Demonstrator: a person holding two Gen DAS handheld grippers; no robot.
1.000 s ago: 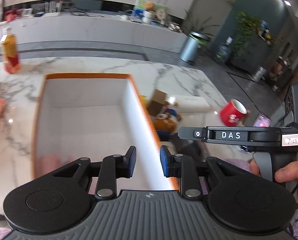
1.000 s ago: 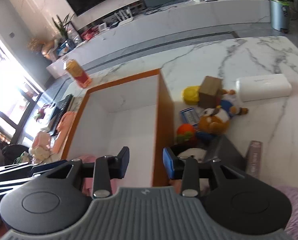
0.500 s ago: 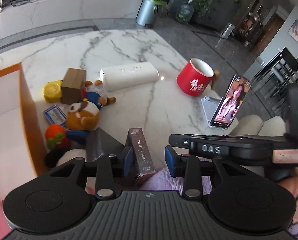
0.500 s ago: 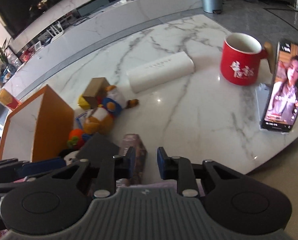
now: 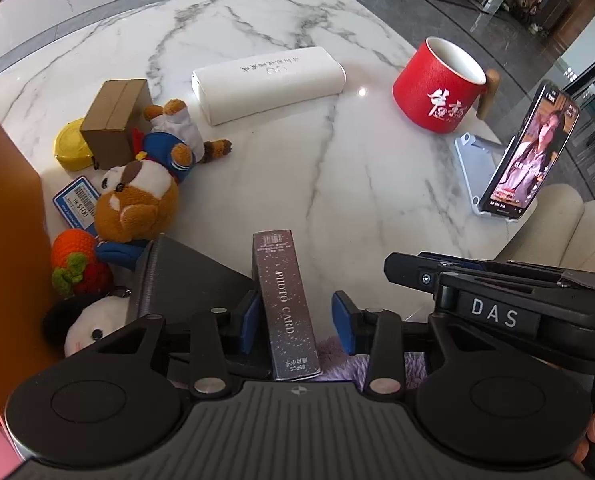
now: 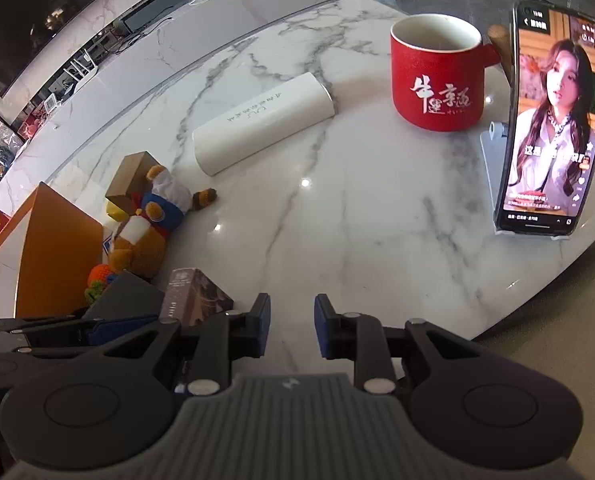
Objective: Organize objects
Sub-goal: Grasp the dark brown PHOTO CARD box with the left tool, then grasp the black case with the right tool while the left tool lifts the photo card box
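My left gripper [image 5: 295, 322] is open, its jaws on either side of a dark "PHOTO CARD" box [image 5: 283, 296] at the table's near edge; the box lies against the left pad, apart from the right one. My right gripper [image 6: 288, 330] is open and empty above the near edge, right of the same box [image 6: 195, 298]. An orange-walled box [image 5: 7, 216] stands at the left. Beside it lie a brown plush toy [image 5: 139, 200], an orange knitted toy [image 5: 77, 258], a cardboard box [image 5: 115, 122], a yellow lid [image 5: 67, 150] and a white plush [image 5: 87, 330].
A white case [image 5: 267, 82] lies mid-table. A red mug [image 6: 437, 76] and a phone on a stand [image 6: 553, 120] are at the right near the table edge. A dark grey wedge [image 5: 177, 280] sits by the toys. The right gripper's body [image 5: 497, 308] is close on the right.
Both grippers swung right, away from the orange box, and dropped toward the near table edge. The left jaws opened wider and now straddle the photo card box.
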